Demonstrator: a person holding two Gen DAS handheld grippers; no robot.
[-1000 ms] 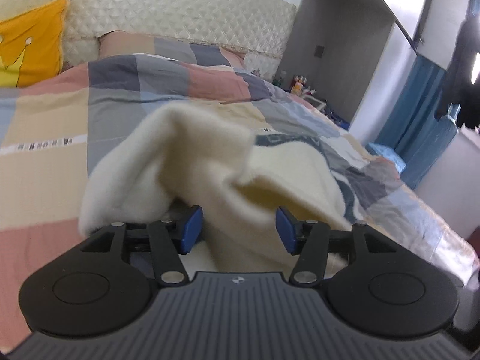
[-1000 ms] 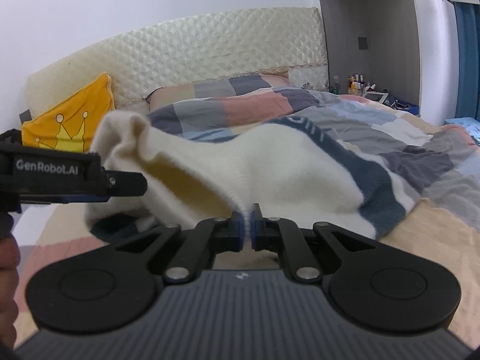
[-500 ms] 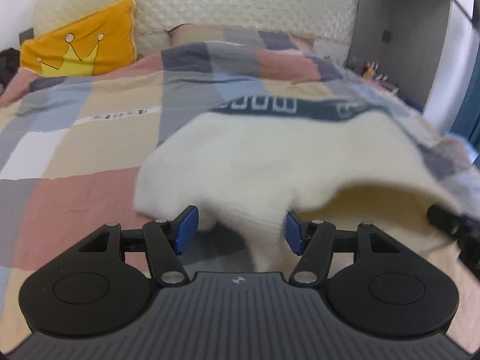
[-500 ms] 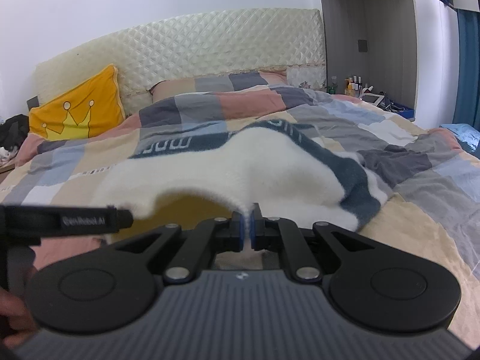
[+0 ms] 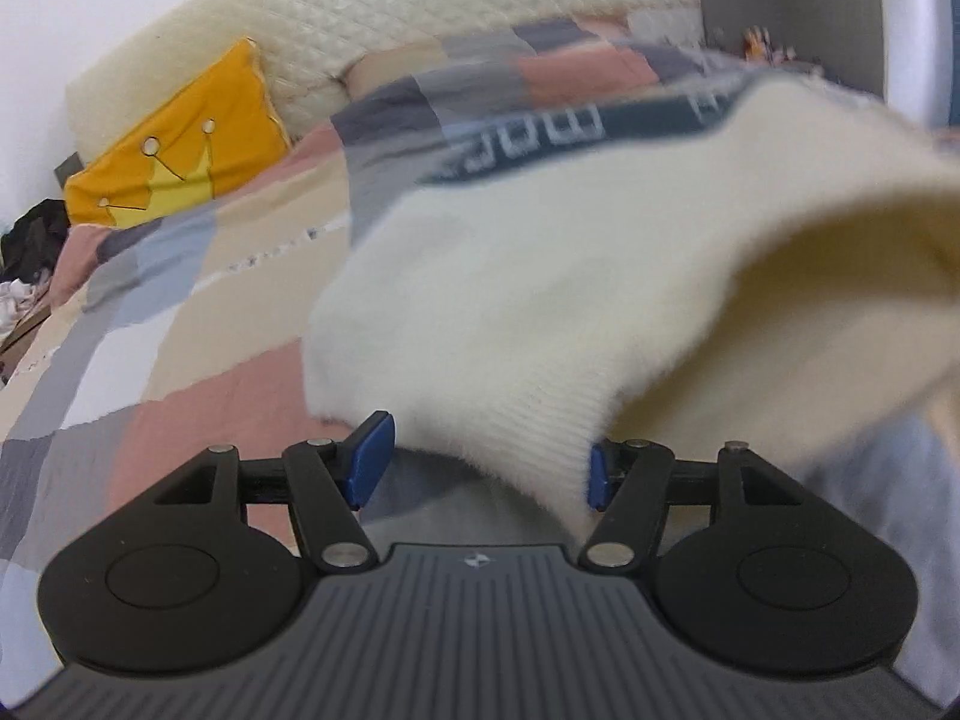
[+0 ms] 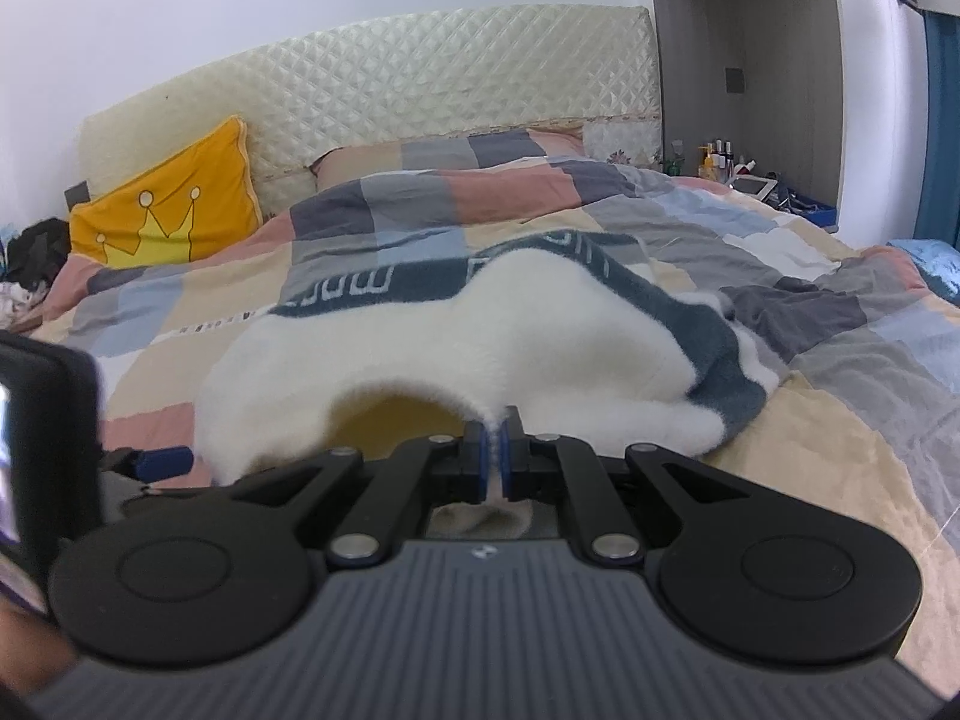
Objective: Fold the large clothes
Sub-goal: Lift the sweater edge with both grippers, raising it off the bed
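1. Lying across the patchwork bedspread [image 6: 690, 222] is a cream sweater [image 6: 540, 330] with a dark blue band [image 6: 714, 360] bearing pale lettering; it sits near the middle of the bed, its near hem raised off the cover.

2. Right gripper [image 6: 492, 459]: jaws clamped together on the near edge of the cream sweater, a thin fold of knit pinched between the blue pads. The fabric arches up to the left of the grip, showing its yellowish inside.

3. Left gripper [image 5: 480, 468]: jaws parted and just lately widening. The ribbed hem of the sweater [image 5: 540, 312] hangs between them. It touches or overlaps the right pad [image 5: 598, 477]; the left pad [image 5: 369, 459] stands clear of the cloth. No pinch is evident.

4. In the right wrist view, the left gripper appears at the left edge as a dark body [image 6: 48, 420] with one blue fingertip [image 6: 162, 459] just beside the sweater's left corner.

5. Left wrist view is blurred; the lettering on the band cannot be read.

6. Surroundings: a yellow cushion with a crown design [image 6: 168, 210] leans against the quilted cream headboard [image 6: 420, 78]. A checked pillow [image 6: 444, 153] lies beside it. Small bottles [image 6: 717, 159] stand in the grey alcove to the right of the bed. Dark clothing [image 6: 36, 246] is heaped at the far left.
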